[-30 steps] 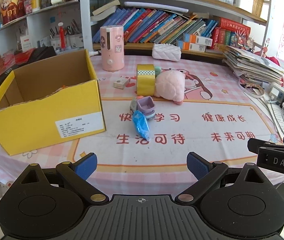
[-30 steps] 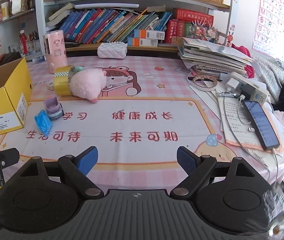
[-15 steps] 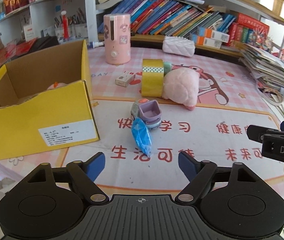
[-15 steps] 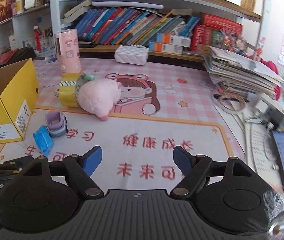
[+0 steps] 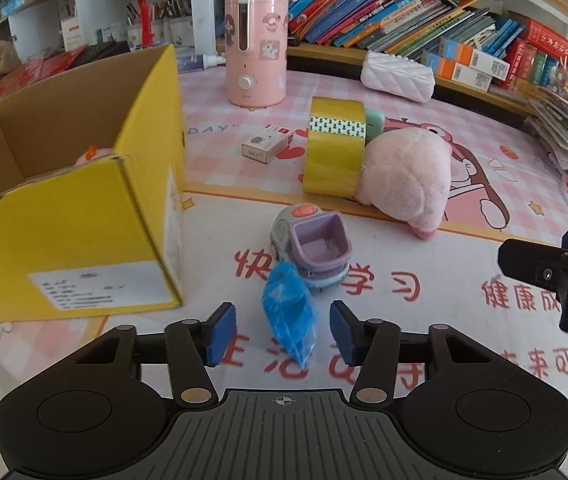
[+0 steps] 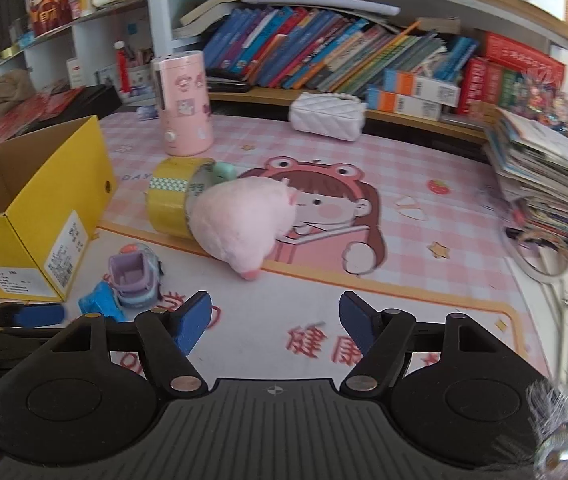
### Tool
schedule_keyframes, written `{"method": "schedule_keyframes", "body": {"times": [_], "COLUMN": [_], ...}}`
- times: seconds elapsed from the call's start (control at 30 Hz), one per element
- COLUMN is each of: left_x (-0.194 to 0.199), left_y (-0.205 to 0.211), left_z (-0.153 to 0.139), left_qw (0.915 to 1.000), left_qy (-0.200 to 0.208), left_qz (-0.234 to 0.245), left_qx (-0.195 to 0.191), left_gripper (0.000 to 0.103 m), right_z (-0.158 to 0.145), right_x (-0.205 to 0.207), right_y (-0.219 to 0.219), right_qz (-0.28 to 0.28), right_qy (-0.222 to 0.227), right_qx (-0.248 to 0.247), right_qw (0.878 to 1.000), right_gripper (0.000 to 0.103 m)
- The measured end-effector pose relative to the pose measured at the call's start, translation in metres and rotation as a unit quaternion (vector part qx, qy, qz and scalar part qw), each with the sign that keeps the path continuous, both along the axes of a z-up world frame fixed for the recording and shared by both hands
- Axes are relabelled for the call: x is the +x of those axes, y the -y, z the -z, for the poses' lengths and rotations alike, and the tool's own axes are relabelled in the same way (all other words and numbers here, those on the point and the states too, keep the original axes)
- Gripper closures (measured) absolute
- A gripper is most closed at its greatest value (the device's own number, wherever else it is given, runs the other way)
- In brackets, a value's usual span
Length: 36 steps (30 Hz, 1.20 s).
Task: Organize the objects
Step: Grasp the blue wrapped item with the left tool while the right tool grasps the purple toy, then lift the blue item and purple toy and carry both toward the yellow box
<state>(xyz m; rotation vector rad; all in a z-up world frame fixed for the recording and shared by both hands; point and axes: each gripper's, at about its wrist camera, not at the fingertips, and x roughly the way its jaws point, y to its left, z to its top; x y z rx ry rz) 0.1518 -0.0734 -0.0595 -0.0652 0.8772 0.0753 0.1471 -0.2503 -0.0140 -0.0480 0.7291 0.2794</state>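
Clearly, in the left wrist view, the left gripper [image 5: 282, 330] straddles a blue crinkled packet [image 5: 290, 316] lying on the pink mat [image 5: 424, 128] toward the table's near edge. Its jaws are closing with the packet between them, but gaps still show on both sides, so the pads are not yet pressing. The packet's far end touches a small lilac toy car [image 5: 312, 246], so a pinch on the free near end looks sensible. At the table's left edge stands an open yellow cardboard box [image 5: 71, 216], its mouth upward, probably the place for loose things; something pink and orange peeks over its wall, too hidden to name. Farther back a yellow tape roll [image 5: 334, 150] stands on edge against a pink plush toy [image 5: 406, 178], which seems to keep it from rolling. A small carton [image 5: 265, 145] lies flat near a pink cylindrical appliance [image 5: 255, 48] at the far edge.

From the right wrist view, the right gripper [image 6: 273, 324] hovers above bare mat with nothing between its blue pads; its jaws are spread and narrowing. It points toward the plush toy [image 6: 243, 224], likely its target. The packet [image 6: 99, 304] sits low at the left beside the toy car [image 6: 133, 280], partly hidden, with the box [image 6: 39, 216] just beyond.
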Motion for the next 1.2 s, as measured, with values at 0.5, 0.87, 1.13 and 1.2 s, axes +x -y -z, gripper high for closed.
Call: {"method": "schedule_keyframes", "body": {"times": [0.5, 0.87, 1.13, 1.2], "left_x": [-0.030, -0.072, -0.083, -0.087], "left_y": [-0.029, -0.054, -0.057, -0.058], "left_z": [-0.009, -0.034, -0.041, -0.044], "left_qw": [0.9982, 0.9912, 0.9888, 0.9888], "left_qy": [-0.021, 0.007, 0.016, 0.021], "left_qz": [-0.054, -0.132, -0.148, -0.148], "left_qx": [-0.014, -0.005, -0.003, -0.003], "left_gripper": [0.079, 0.079, 0.079, 0.079], "right_z": [0.021, 0.053, 0.060, 0.057], "right_x": [0.042, 0.073, 0.076, 0.072], "right_y": [-0.055, -0.126, -0.129, -0.127], "right_qz": [-0.127, -0.180, -0.176, -0.175], "right_qy": [-0.043, -0.047, -0.051, -0.046], "right_qx": [0.018, -0.038, -0.048, -0.049], "right_qw": [0.991, 0.982, 0.982, 0.982], "right_gripper": [0.036, 0.052, 0.062, 0.062]}}
